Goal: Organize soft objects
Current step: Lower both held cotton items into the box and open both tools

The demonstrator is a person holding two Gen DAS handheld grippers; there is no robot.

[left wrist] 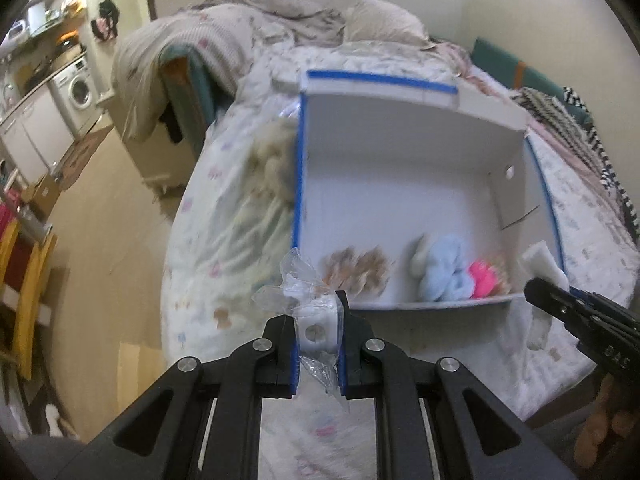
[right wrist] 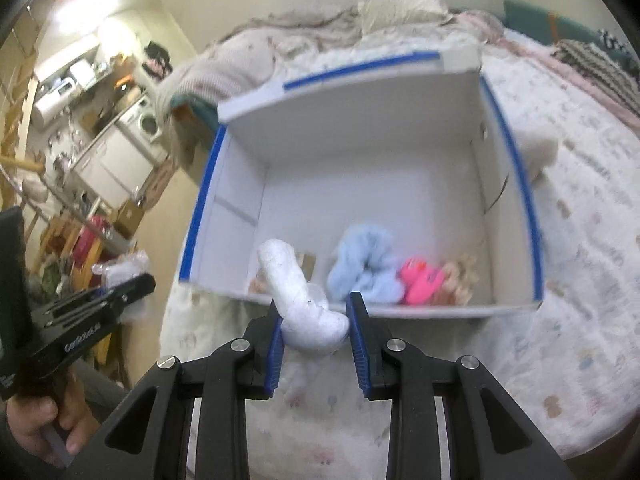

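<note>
Left claw [left wrist: 318, 336]: wrapped white piece [left wrist: 316, 330] blurred | box [left wrist: 400, 112]: toys smeared

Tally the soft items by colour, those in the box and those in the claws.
Light blue, in box: 1
Pink, in box: 1
Tan/beige, in box: 1
White, in claws: 2 (left claw, plastic-wrapped; right claw)
Total: 5

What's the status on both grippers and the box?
Left gripper shut on white plastic-wrapped item. Right gripper shut on white soft roll. White box ahead, open, three soft items inside. Path clear.
</note>
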